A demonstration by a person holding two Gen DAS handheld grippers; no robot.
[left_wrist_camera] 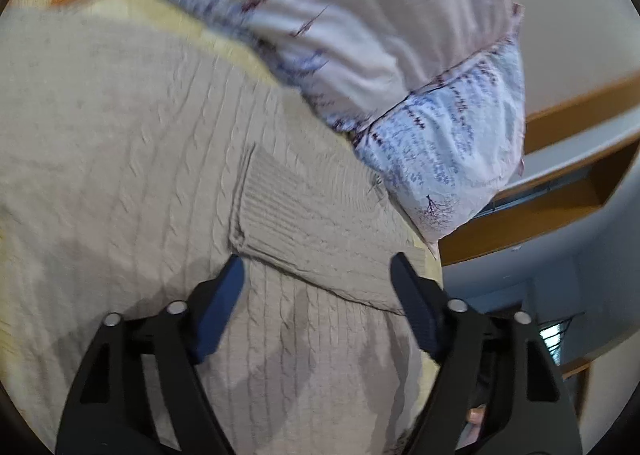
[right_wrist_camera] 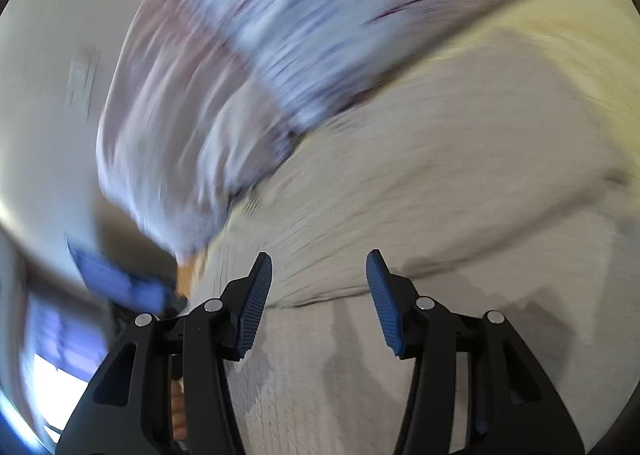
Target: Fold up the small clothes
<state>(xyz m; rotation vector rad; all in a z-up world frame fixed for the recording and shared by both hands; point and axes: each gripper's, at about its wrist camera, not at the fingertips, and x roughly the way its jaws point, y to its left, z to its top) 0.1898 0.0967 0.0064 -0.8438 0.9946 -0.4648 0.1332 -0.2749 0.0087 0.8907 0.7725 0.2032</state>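
A beige cable-knit sweater [left_wrist_camera: 132, 143] lies spread on a yellow bed cover [left_wrist_camera: 224, 43]. A ribbed cuff or hem [left_wrist_camera: 304, 215] is folded over its body. My left gripper [left_wrist_camera: 318, 267] is open just above the sweater, its fingers either side of the ribbed part's near edge, holding nothing. In the right wrist view the same sweater [right_wrist_camera: 420, 183] fills the frame, blurred by motion. My right gripper [right_wrist_camera: 320, 271] is open and empty above a fold line in the knit.
A pale pink and blue patterned pillow [left_wrist_camera: 400, 55] lies along the sweater's far edge; it also shows blurred in the right wrist view [right_wrist_camera: 248, 55]. A wooden bed frame [left_wrist_camera: 560, 191] and white wall are at the right.
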